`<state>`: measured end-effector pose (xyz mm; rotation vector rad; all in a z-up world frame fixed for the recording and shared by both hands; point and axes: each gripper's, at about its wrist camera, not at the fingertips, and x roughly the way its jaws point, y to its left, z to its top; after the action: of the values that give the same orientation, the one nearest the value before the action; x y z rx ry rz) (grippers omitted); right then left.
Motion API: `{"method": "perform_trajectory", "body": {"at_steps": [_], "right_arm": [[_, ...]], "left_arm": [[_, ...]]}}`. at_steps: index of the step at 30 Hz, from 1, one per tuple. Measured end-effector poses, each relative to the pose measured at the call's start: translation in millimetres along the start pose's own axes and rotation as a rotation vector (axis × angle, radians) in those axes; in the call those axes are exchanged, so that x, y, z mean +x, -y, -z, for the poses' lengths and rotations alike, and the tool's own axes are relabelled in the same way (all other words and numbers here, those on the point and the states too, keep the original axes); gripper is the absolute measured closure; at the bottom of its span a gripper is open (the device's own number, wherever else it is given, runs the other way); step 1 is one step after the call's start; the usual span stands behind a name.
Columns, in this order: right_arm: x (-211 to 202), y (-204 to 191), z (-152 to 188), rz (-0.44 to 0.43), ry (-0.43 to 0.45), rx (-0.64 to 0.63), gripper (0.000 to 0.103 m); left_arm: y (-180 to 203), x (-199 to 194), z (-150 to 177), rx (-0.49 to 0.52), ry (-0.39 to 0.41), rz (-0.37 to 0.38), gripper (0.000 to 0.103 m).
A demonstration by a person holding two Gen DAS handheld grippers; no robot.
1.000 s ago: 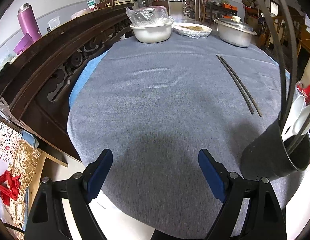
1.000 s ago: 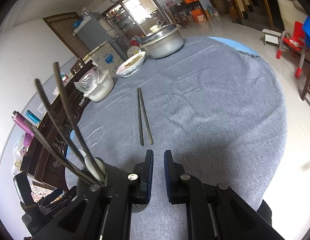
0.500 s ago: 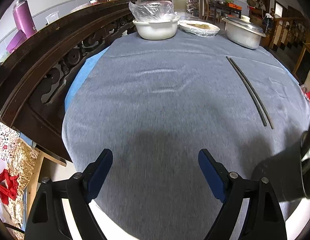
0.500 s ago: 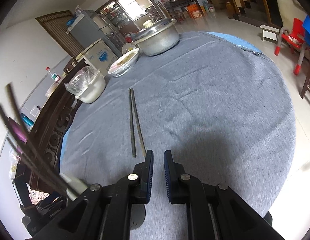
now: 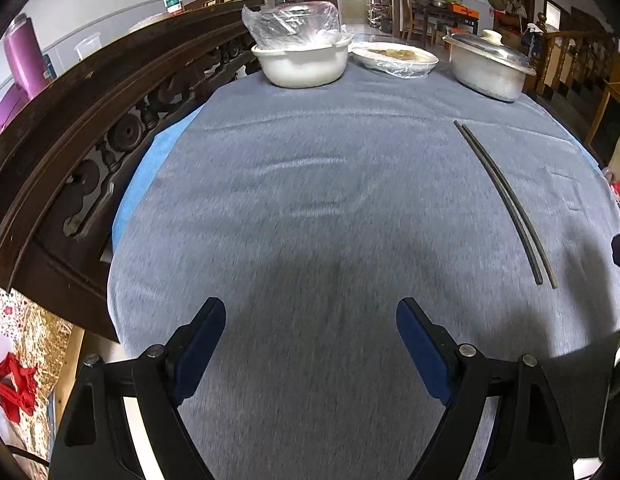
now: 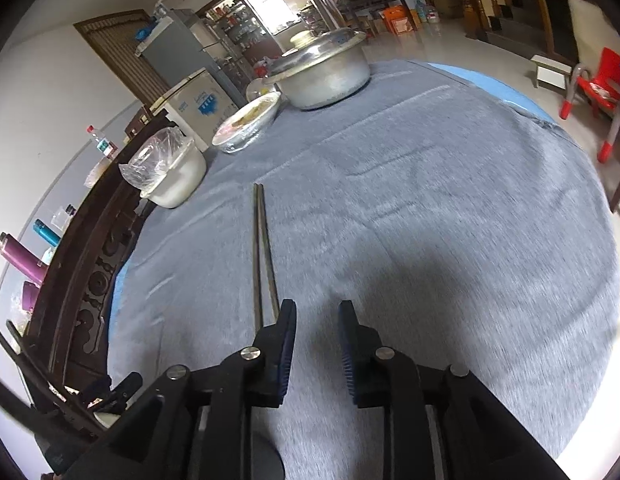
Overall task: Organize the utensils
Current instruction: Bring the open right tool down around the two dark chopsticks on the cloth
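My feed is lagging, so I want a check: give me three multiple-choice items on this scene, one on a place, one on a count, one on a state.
1. Where do the chopsticks lie in the right wrist view?
A. Just left of the right tongs
B. Inside the metal pot
C. On the floor

2. How many chopsticks lie on the cloth?
A. One
B. Two
C. Four

3. What is between the left tongs?
A. A spoon
B. A chopstick
C. Nothing

Key: 1 A, their near ends stop beside the left finger; 2 B, a pair lies side by side; 3 C, only bare cloth shows between the wide jaws.
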<state>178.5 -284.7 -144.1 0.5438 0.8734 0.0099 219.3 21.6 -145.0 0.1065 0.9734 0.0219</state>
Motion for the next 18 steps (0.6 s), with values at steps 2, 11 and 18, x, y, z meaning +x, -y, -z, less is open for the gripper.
{"method": "perform_trajectory", "body": {"at_steps": [2,11,18], "right_arm": [[4.0,-0.9,-6.5,-0.001,0.007,-0.012,0.080],[31.9,-6.4,-41.3,-0.053,-0.013,-0.038,0.080],[66.2,-22.2,-64.9,-0.098,-0.059,-0.089,0.080]], "left_arm": [[1.6,2.0,-3.4,0.004,0.004,-0.002,0.016],[8.8,8.2,-24.6,0.033,0.039,-0.008,0.016],[19.0,13.2,-43.2,0.068,0.075,-0.008,0.016]]}}
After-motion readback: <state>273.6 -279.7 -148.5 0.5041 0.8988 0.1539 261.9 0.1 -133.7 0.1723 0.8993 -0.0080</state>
